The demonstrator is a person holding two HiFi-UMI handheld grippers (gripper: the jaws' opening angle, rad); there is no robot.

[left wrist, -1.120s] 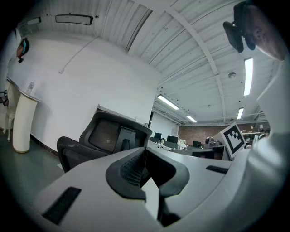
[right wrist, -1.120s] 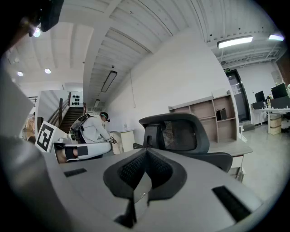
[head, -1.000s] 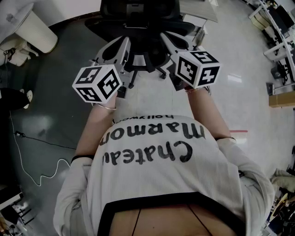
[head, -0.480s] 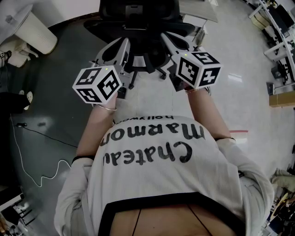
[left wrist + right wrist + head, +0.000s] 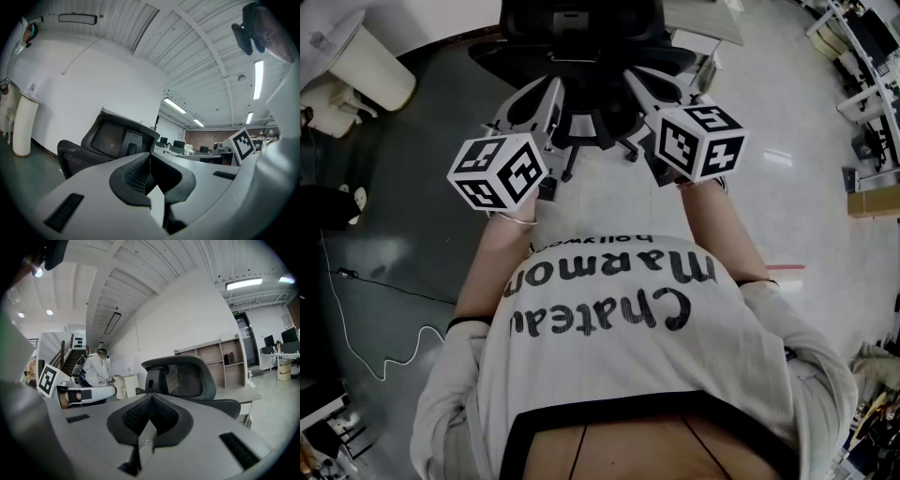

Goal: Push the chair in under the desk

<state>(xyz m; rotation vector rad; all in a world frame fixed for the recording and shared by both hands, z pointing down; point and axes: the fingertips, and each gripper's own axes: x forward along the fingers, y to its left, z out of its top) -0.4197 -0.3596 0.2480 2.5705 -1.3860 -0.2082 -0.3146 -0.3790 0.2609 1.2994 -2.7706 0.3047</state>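
head view: almost nothing has moved. the chair (image 5: 581, 33) still sits just past both tools, close by the table (image 5: 705, 21), so the push may be waiting or done. left tool (image 5: 553, 86) and right tool (image 5: 632, 75) are shut tight, holding nothing, arms out level.

This is a large open-plan office with an industrial, lab-like feel. A black mesh office chair (image 5: 187, 376) stands at a pale desk (image 5: 708, 21), and open wooden shelving (image 5: 220, 359) lines the white wall behind. Further off, rows of desks carry computer monitors (image 5: 178, 143) in front of a brick wall (image 5: 213, 139). Long strip lights (image 5: 180, 106) hang under a ribbed white ceiling (image 5: 187, 47) crossed by beams. The floor (image 5: 787, 225) is smooth and glossy, with a loose cable (image 5: 394, 288) trailing over it. A staircase (image 5: 70, 359) rises at one end, near a person in a white top (image 5: 96, 369).
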